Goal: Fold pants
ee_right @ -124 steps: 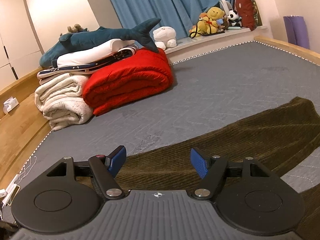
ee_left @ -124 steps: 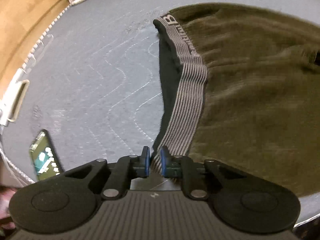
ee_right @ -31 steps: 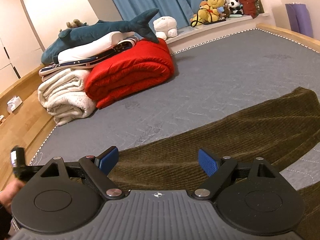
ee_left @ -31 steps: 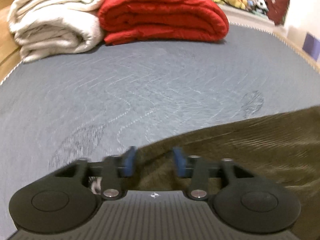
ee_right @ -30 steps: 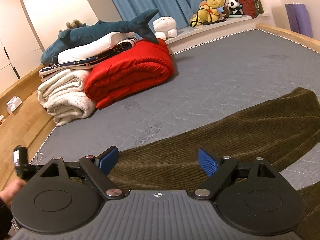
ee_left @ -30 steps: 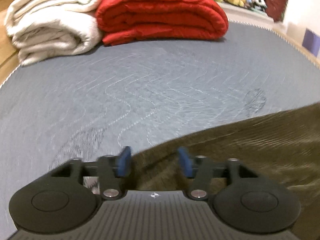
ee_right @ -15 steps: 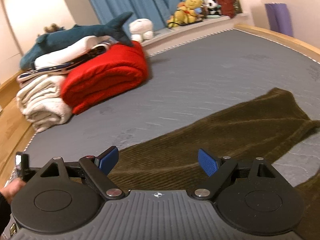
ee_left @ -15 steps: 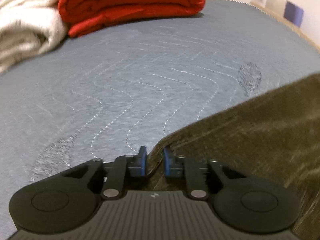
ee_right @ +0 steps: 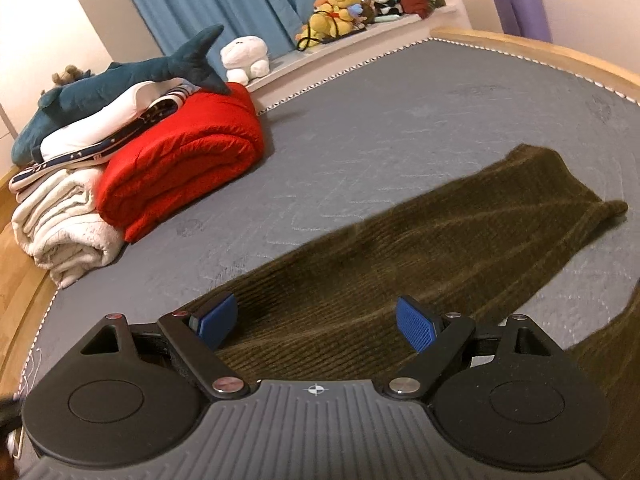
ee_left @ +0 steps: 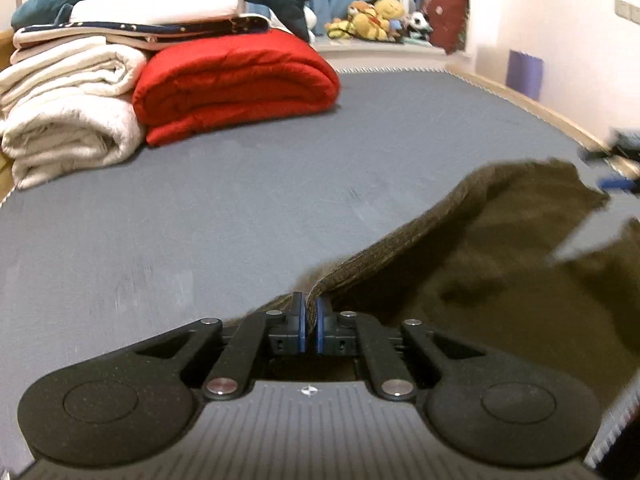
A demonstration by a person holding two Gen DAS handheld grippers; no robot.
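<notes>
Grey mattress point(ee_left: 240, 184) | L tongs point(ee_left: 308, 322) clamped on pants point(ee_left: 480, 264) edge | R tongs point(ee_right: 316, 322) apart

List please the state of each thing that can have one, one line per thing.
left gripper: shut on the pants' edge.
right gripper: open, holds nothing.
pants: one edge lifted, not yet folded.
red quilt: folded.
white blanket: folded.

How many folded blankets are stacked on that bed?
2 clearly: a red blanket and a cream blanket beside it at the far-left corner of the bed. Thinner folded linens lie on top, under the shark plush; more may be hidden.
</notes>
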